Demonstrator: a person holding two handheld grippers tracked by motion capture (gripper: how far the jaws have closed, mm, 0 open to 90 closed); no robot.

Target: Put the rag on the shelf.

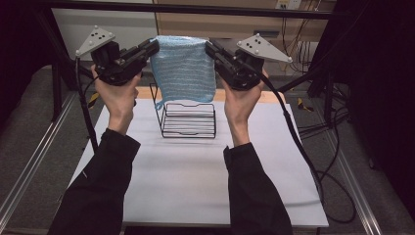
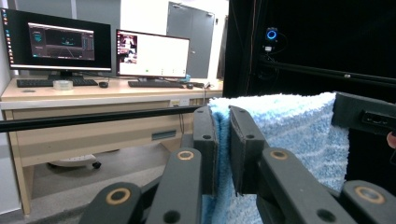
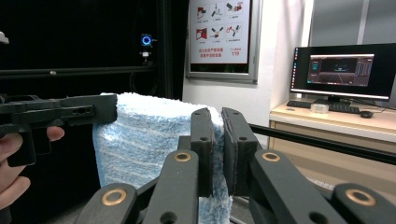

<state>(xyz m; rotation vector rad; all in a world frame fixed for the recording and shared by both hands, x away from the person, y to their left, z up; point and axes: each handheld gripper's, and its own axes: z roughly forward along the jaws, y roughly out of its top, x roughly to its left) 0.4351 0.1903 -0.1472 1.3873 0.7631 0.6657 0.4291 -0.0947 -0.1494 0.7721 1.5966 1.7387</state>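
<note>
With both tongs, left and right, clamped on the towel's top corners, the person should keep it taut and level while lowering it over the wire rack.

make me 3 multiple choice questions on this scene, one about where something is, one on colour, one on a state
1. Where is the black wire rack?
A. on the white table top, below the hanging towel
B. on the floor beside the table
C. in the person's left hand

2. What colour is the towel?
A. red
B. light blue with paler stripes
C. plain black

3. How is the towel held?
A. it lies flat on the table
B. one gripper holds it by the middle
C. the left gripper and the right gripper each pinch an upper corner

Answers: 1 A, the rack stands on the white table under the cloth. 2 B, both gripper views show blue terry. 3 C, it hangs stretched between both.
</note>
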